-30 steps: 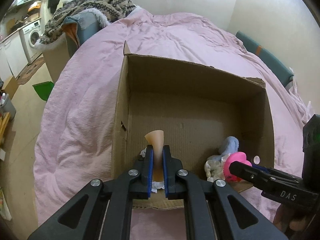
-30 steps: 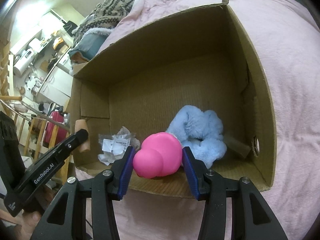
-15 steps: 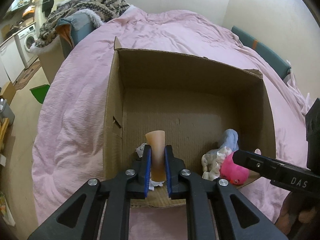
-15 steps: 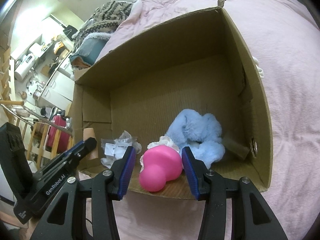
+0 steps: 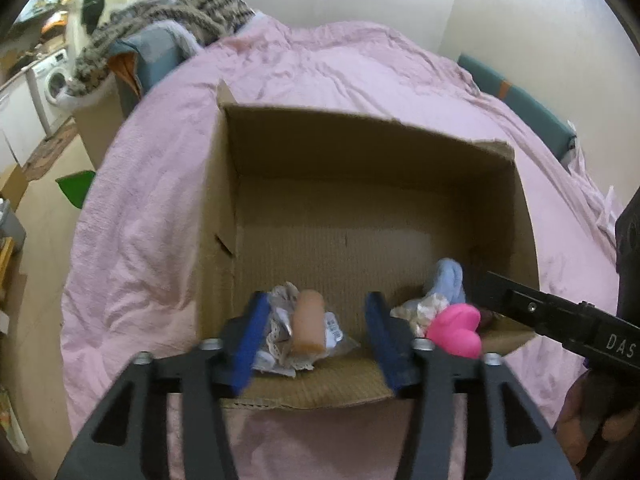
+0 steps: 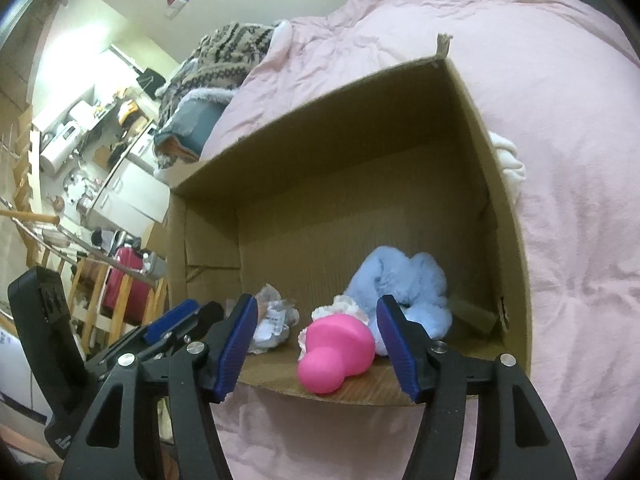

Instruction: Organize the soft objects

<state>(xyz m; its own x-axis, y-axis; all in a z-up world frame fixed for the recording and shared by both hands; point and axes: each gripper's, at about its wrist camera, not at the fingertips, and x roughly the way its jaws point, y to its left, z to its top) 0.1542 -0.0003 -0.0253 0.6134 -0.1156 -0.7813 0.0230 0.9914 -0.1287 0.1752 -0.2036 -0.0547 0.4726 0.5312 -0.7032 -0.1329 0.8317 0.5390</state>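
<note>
A cardboard box (image 5: 360,152) lies on its side on a pink bedspread (image 5: 160,208), its open face toward both cameras. At the left of the box floor, the left gripper (image 5: 314,334) has its blue fingers (image 5: 252,336) spread wide on either side of a tan cylinder (image 5: 307,326), which touches neither pad and rests on a crumpled clear wrapper (image 5: 280,344) (printed labels show through it). Further right, a small white lacy piece (image 5: 420,310) sits against a pink rubber toy (image 5: 456,330), with a pale blue plush (image 5: 448,284) just behind them near the right wall. In the right wrist view, the right gripper (image 6: 316,346) also stands spread, its pads flanking the pink rubber toy (image 6: 336,346) without gripping it; the toy lies at the box's front lip. A white cloth (image 6: 508,160) shows on the bedspread just outside the box's right wall.
</note>
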